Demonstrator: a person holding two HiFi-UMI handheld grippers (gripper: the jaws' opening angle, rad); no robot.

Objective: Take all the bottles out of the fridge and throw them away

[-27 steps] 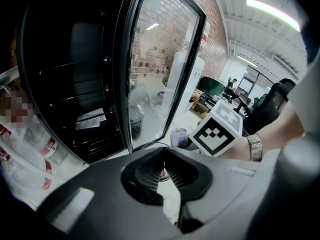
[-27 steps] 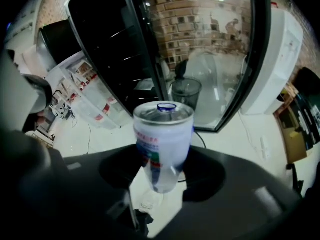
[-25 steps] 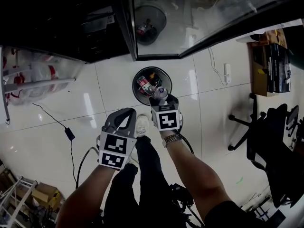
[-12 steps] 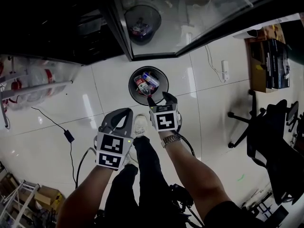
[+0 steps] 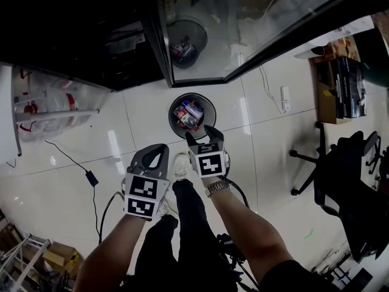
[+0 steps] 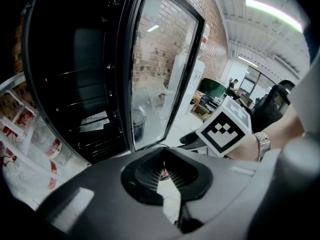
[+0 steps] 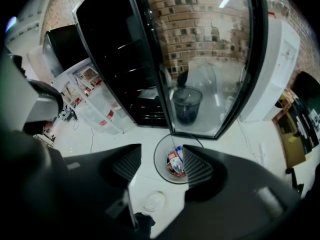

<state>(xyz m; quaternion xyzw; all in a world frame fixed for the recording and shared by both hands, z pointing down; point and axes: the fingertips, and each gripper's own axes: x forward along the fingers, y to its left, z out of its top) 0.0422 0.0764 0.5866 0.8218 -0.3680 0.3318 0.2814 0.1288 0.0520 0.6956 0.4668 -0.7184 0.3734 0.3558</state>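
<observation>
The bottles lie in the round bin on the floor, just below the open fridge door. Their labels are red and white, too small to read. My right tongs just opened, with nothing inside. My left tongs are together, empty.

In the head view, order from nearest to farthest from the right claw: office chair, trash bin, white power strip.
1. Trash bin, just ahead of the right claw.
2. White power strip, on the floor, right.
3. Office chair, far right.
</observation>
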